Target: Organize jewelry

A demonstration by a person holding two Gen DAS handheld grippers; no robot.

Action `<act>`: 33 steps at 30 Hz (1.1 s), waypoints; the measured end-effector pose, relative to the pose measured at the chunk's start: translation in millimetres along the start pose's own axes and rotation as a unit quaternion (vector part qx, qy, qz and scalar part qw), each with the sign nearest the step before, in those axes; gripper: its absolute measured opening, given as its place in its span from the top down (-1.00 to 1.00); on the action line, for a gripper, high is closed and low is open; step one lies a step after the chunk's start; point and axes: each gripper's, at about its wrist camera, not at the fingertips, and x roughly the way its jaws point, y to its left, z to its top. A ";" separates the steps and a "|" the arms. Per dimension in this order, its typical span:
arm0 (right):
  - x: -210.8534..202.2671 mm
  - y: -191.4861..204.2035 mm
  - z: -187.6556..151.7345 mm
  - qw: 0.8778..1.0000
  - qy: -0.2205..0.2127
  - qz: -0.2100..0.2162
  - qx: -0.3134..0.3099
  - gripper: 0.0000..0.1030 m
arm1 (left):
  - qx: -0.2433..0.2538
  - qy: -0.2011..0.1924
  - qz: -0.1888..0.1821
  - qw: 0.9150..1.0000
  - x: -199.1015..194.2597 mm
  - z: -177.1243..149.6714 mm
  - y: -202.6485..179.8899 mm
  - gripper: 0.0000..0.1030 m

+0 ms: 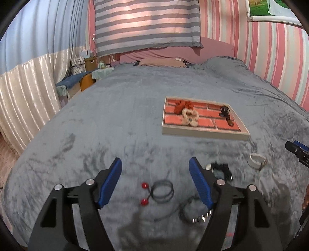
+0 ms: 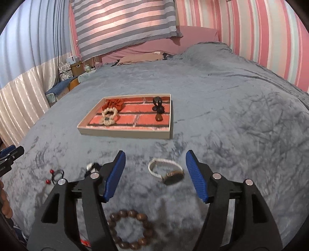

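Right wrist view: right gripper (image 2: 155, 177), jaws spread wide and empty, frames the white-strapped watch (image 2: 167, 171) at twelve o'clock; left gripper (image 1: 155, 181) likewise agape.

A grey plush blanket (image 1: 125, 119) covered the bed, creased and brushed in darker streaks. Behind it a grey-and-white striped cloth (image 1: 146, 25) hung over a pink headboard (image 1: 216, 47). Pink striped wallpaper (image 1: 270, 54) lined the wall, with a framed picture (image 1: 270, 9) high on it. A cream curtain (image 1: 25, 96) hung beside cluttered boxes (image 1: 85, 61). A tan pillow (image 1: 160, 62) lay near the headboard.
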 end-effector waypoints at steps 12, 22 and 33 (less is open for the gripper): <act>-3.8 2.6 -72.9 0.999 -0.008 -0.033 -0.023 -0.37 | 0.001 0.024 0.006 1.000 9.3 -66.6 -1.2 -0.38; 3.6 1.7 -104.9 0.999 0.004 -0.045 -0.015 -0.37 | 0.010 0.030 -0.002 0.999 18.6 -89.7 -10.0 -0.38; 14.5 -4.7 -118.3 0.998 0.025 -0.053 -0.010 -0.37 | 0.014 0.054 -0.011 0.998 43.3 -98.8 -20.9 -0.38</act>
